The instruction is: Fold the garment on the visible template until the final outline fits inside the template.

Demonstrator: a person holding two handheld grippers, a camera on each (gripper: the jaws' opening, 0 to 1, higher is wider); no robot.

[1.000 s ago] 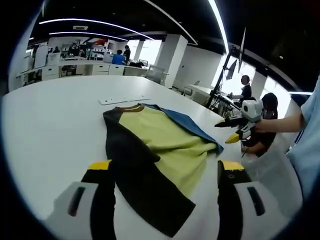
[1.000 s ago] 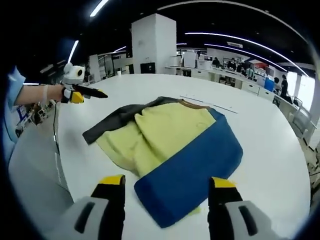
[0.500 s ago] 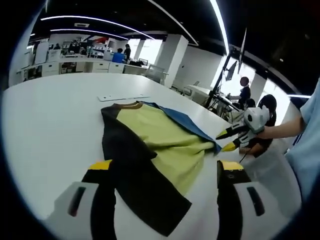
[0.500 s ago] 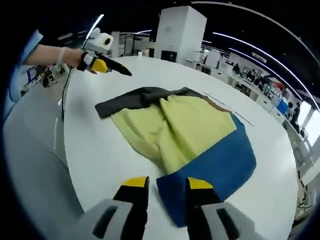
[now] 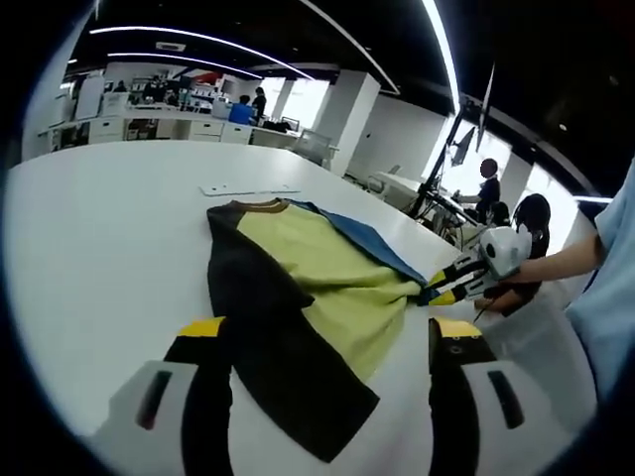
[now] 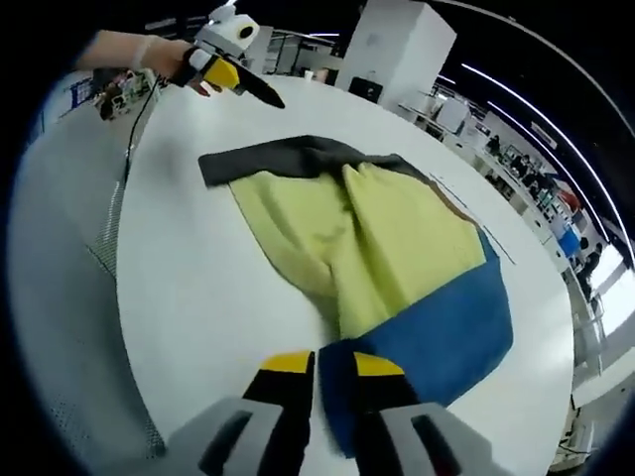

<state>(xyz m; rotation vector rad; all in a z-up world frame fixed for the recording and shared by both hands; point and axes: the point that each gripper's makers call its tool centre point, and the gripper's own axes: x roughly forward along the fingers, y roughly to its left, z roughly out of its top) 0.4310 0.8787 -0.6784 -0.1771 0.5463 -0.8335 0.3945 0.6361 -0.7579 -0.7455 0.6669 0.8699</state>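
A garment with a yellow-green body point(image 5: 327, 278), a black sleeve point(image 5: 268, 337) and a blue panel point(image 6: 446, 327) lies flat on the white table point(image 5: 99, 248). At the bottom of the left gripper view my left gripper point(image 5: 329, 332) is open, its jaws wide apart above the black sleeve's near end. My right gripper point(image 6: 332, 365) is shut on the garment's blue corner, with blue cloth between its jaws. In the left gripper view the right gripper point(image 5: 437, 293) touches that corner from the right. In the right gripper view the left gripper point(image 6: 233, 74) hovers beyond the black sleeve point(image 6: 278, 159).
A thin flat white strip point(image 5: 248, 188) lies on the table just past the collar. The table's curved edge point(image 6: 99, 258) runs near the person's side, with a cable point(image 6: 139, 119) hanging there. Seated people point(image 5: 516, 228), desks and a white pillar point(image 6: 412, 45) stand beyond.
My right gripper has dropped to the blue corner and its jaws have gone from wide apart to shut on it. The left gripper has stayed open and barely moved.
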